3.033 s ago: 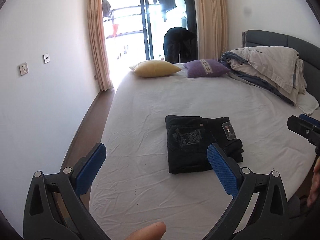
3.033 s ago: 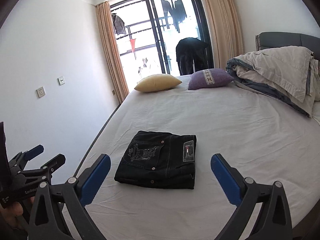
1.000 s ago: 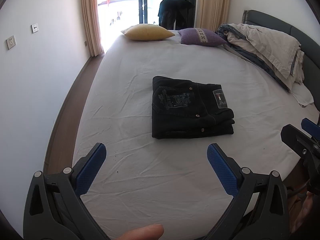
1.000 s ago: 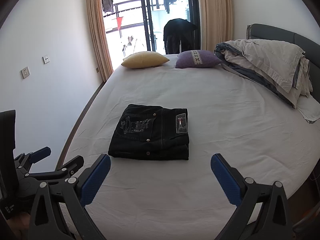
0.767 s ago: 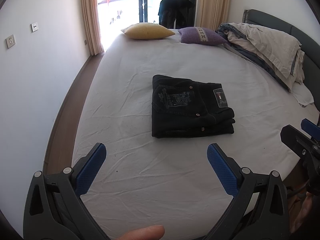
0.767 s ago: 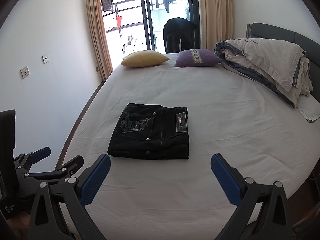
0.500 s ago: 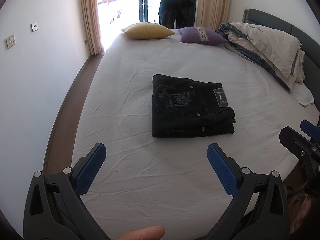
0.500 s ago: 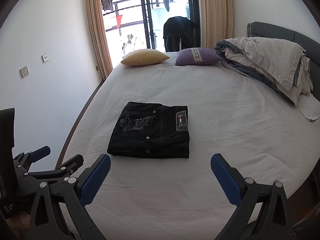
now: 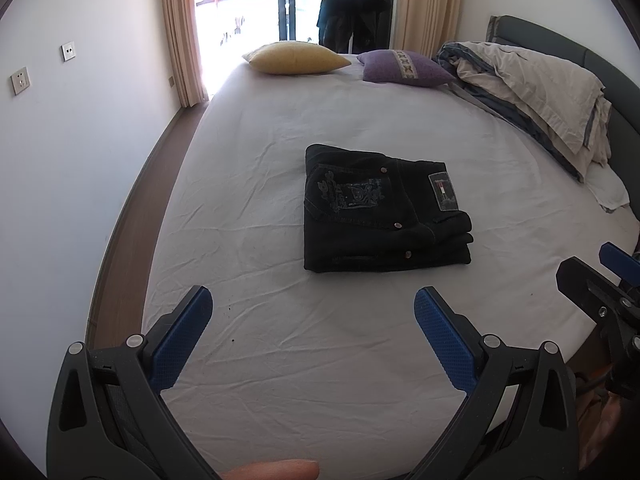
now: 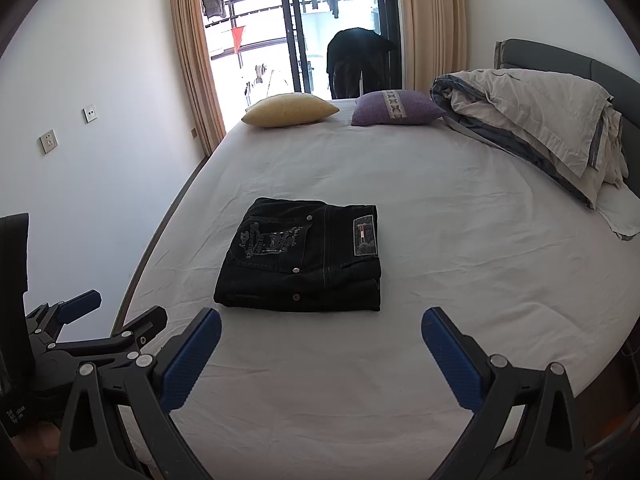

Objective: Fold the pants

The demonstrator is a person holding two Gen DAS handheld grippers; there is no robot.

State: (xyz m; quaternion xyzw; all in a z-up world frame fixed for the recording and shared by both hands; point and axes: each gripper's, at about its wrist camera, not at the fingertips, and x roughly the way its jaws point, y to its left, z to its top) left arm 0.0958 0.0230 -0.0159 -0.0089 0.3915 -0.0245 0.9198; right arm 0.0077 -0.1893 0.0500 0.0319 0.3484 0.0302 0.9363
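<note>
Black jeans [image 9: 380, 212] lie folded into a flat rectangle on the white bed sheet [image 9: 360, 120], back pocket and label patch up. They also show in the right wrist view [image 10: 308, 260]. My left gripper [image 9: 312, 320] is open and empty, held back from the jeans above the bed's near part. My right gripper [image 10: 320, 340] is open and empty, also short of the jeans. The right gripper shows at the right edge of the left wrist view [image 9: 600, 280]. The left gripper shows at the lower left of the right wrist view [image 10: 112, 320].
A yellow pillow [image 10: 292, 110] and a purple pillow [image 10: 396, 108] lie at the far end of the bed. A bunched beige duvet [image 10: 540, 120] lies along the grey headboard [image 10: 580, 64] at right. A white wall [image 10: 100, 120] and floor strip run at left.
Over three seconds both grippers rose and pulled back, so the jeans sit farther off in view. In the last second almost nothing moved.
</note>
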